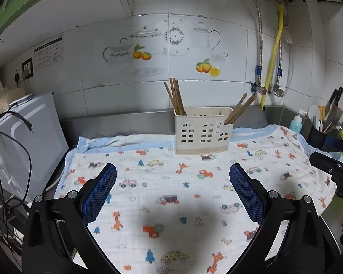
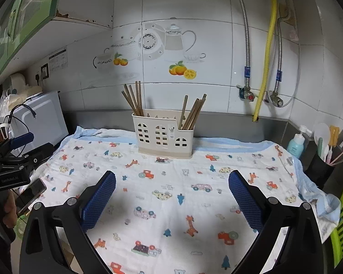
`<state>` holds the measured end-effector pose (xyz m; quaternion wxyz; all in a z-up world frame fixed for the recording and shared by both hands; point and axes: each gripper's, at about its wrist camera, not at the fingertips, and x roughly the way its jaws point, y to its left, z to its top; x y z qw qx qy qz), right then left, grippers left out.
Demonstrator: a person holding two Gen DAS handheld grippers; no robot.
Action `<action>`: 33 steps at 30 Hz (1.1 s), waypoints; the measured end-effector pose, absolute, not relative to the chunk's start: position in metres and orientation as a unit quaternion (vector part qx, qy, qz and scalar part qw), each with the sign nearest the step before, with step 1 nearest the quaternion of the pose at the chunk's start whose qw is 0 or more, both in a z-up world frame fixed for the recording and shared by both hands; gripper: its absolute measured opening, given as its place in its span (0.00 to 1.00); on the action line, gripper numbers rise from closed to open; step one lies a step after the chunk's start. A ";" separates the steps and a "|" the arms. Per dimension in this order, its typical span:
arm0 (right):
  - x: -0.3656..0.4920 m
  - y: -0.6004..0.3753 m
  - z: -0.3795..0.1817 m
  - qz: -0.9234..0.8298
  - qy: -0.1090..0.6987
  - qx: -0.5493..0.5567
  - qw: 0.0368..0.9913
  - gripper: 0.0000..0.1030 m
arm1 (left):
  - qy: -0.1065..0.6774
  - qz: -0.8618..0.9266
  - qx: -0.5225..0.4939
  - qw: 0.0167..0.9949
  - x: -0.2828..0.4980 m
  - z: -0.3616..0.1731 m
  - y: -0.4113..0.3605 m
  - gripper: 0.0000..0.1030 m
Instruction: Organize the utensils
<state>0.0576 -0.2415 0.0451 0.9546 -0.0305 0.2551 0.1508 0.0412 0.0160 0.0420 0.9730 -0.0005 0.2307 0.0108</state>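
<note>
- Your left gripper (image 1: 172, 188) and right gripper (image 2: 172, 193) both hover over the printed cloth (image 1: 171, 205), jaws spread wide, holding nothing.
- The cream utensil holder (image 2: 163, 137) stands upright well ahead of both, chopsticks (image 2: 133, 99) split between its end compartments.
- You look to be between steps; next, reach forward and close on one bundle near its upper ends.
</note>
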 end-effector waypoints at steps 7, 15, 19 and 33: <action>0.044 -0.244 0.036 0.141 0.259 -0.024 0.955 0.93 | 0.239 0.007 0.002 0.971 0.031 0.034 0.016 0.95; 0.038 -0.248 0.020 0.137 0.276 -0.010 0.951 0.93 | 0.249 0.005 0.014 0.969 0.022 0.024 0.013 0.95; 0.034 -0.251 0.020 0.134 0.274 -0.008 0.952 0.93 | 0.250 0.003 0.012 0.968 0.019 0.023 0.014 0.95; 0.024 -0.248 0.028 0.139 0.261 -0.020 0.955 0.93 | 0.247 -0.002 0.014 0.969 0.009 0.024 0.011 0.95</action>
